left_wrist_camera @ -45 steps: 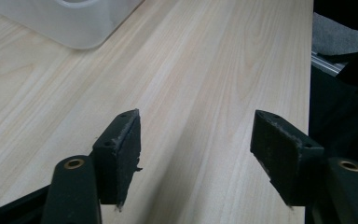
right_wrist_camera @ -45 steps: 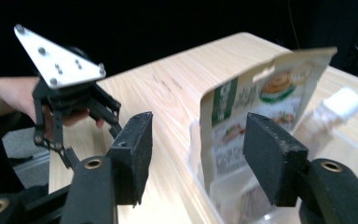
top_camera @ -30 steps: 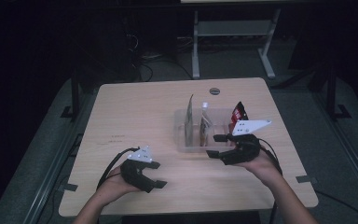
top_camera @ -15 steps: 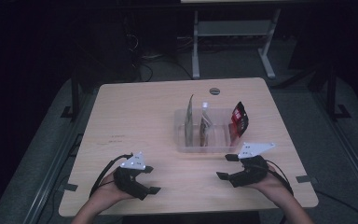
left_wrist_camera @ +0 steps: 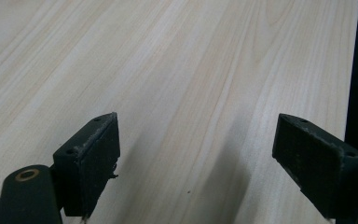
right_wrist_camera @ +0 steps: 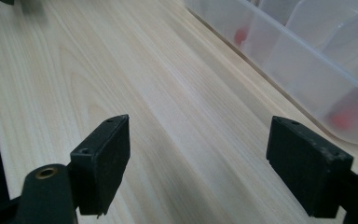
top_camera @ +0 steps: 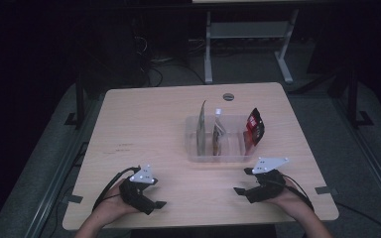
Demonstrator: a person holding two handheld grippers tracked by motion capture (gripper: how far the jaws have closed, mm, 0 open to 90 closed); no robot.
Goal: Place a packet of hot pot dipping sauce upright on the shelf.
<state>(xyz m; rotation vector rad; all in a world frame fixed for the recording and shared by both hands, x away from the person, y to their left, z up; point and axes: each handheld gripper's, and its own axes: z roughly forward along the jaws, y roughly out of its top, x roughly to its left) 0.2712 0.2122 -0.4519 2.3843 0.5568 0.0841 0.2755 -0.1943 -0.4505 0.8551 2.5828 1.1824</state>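
A clear divided bin [top_camera: 218,157] stands right of the table's middle. It holds a silver pouch [top_camera: 202,126], a pouch with a white cap [top_camera: 219,133] and a red and black pouch [top_camera: 254,126], all upright. My left gripper [top_camera: 156,201] lies low over the wooden table [top_camera: 144,124] near its front edge. Its jaws have just been opening and stand wide with bare wood between them [left_wrist_camera: 196,154]. My right gripper [top_camera: 243,181] sits in front of the bin. Its jaws have also just been opening and nothing is between them [right_wrist_camera: 196,154]. The bin's wall [right_wrist_camera: 307,70] runs to their upper right.
A round cable hole [top_camera: 228,96] marks the table's far edge. Behind the table stands a white metal frame [top_camera: 248,34] on a dark floor. Black cables trail from both grippers toward the front edge.
My right gripper has drawn back from the bin and sunk toward the table's front edge. The left gripper has drifted slightly nearer and lower. Both pairs of jaws stand wider.
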